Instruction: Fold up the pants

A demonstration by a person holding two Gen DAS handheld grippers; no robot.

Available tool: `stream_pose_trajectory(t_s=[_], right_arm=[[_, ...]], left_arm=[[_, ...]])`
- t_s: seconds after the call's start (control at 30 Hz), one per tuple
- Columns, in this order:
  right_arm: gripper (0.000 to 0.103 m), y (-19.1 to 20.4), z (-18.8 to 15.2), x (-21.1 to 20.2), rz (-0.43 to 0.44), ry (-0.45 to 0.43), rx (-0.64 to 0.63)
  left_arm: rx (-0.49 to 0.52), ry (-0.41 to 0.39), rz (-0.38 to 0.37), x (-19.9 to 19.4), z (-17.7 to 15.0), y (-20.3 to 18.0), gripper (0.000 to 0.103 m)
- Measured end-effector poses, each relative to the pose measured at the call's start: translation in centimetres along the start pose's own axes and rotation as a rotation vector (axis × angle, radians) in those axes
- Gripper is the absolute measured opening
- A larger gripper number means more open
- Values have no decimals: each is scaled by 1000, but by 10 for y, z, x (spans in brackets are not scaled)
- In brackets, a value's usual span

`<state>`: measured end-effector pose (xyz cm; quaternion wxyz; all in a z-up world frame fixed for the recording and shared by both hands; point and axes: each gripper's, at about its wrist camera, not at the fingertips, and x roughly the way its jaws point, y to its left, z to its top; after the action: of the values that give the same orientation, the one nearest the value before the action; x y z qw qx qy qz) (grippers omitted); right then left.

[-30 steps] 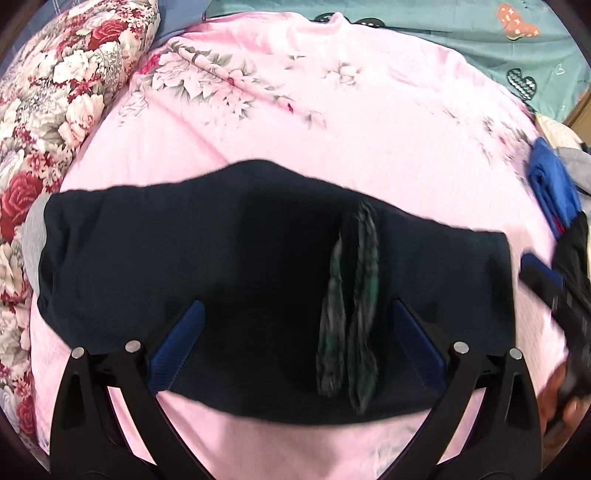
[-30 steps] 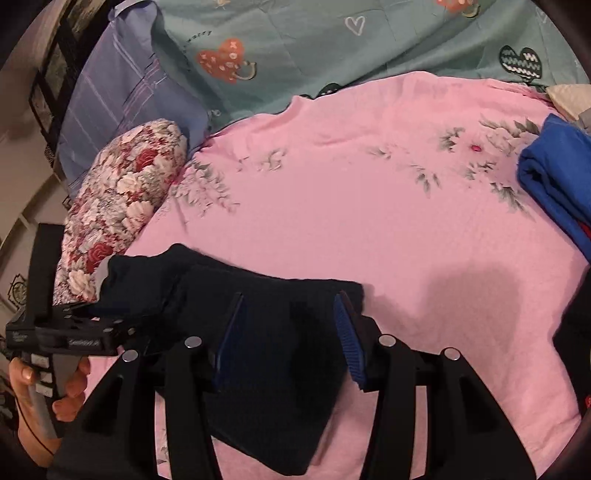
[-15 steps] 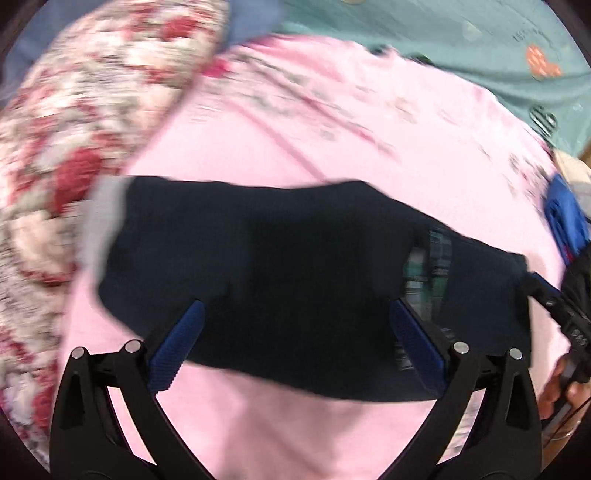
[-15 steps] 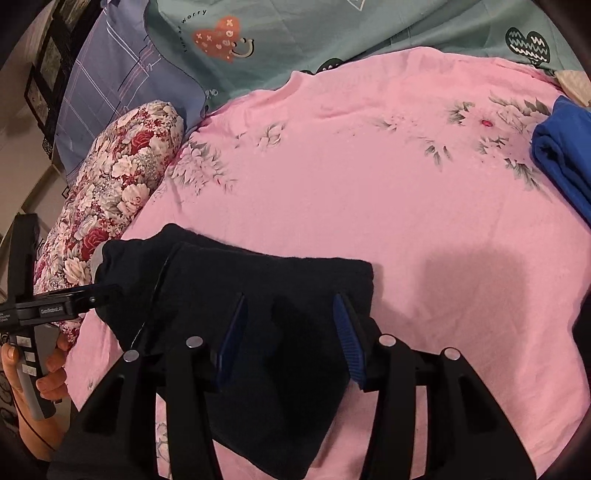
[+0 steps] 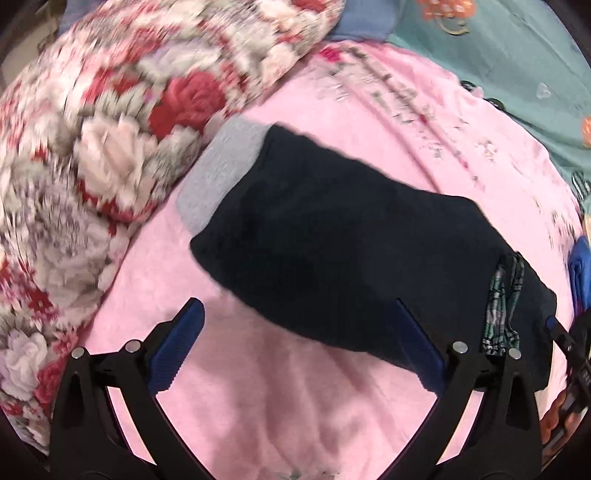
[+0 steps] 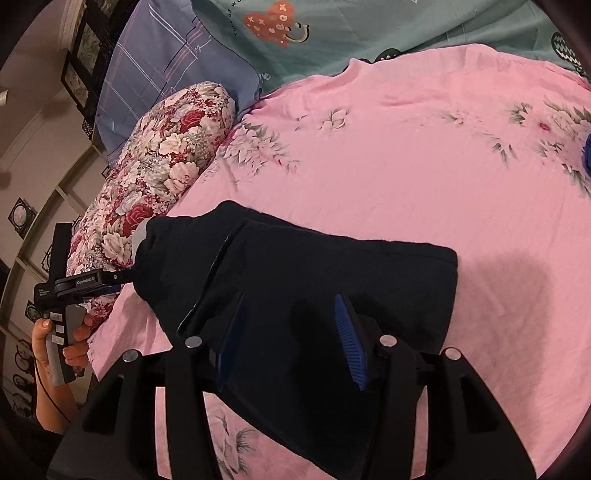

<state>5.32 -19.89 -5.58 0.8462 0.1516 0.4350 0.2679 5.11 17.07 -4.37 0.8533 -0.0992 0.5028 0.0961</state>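
Observation:
The dark navy pants point(image 5: 332, 251) lie folded on the pink bed sheet point(image 5: 295, 406), with a grey cuff point(image 5: 218, 177) at the left end and a plaid pocket lining point(image 5: 502, 302) showing at the right. My left gripper point(image 5: 299, 339) is open and empty, just before the pants' near left corner. In the right wrist view the pants point(image 6: 295, 277) lie under my right gripper point(image 6: 290, 321), which is open just above the cloth. The left gripper point(image 6: 85, 280) shows there at the pants' left end.
A floral bolster pillow point(image 5: 110, 129) lies left of the pants, also in the right wrist view point(image 6: 159, 166). A teal cover point(image 6: 369, 29) and a blue pillow point(image 6: 166, 66) lie at the back. Blue folded cloth point(image 5: 580, 273) sits at the right.
My left gripper has swung left toward the cuff end, so the pants now sit to its right. My right gripper has stayed over the pants' right part.

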Motion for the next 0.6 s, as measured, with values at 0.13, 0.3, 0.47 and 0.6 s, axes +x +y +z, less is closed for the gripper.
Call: stream_pose_trajectory(t_s=[0.13, 0.3, 0.47, 0.6], right_arm=[[51, -1, 0, 2, -23, 3, -3], [51, -5, 0, 8, -89, 14, -20], [51, -8, 0, 6, -87, 10, -15], [51, -14, 3, 7, -95, 12, 1]], left_arm=[[100, -43, -33, -1, 19, -30, 101], [148, 53, -132, 42, 59, -47, 101], [-8, 174, -197, 94, 84, -13, 101], [-88, 207, -287, 87, 98, 13, 86]])
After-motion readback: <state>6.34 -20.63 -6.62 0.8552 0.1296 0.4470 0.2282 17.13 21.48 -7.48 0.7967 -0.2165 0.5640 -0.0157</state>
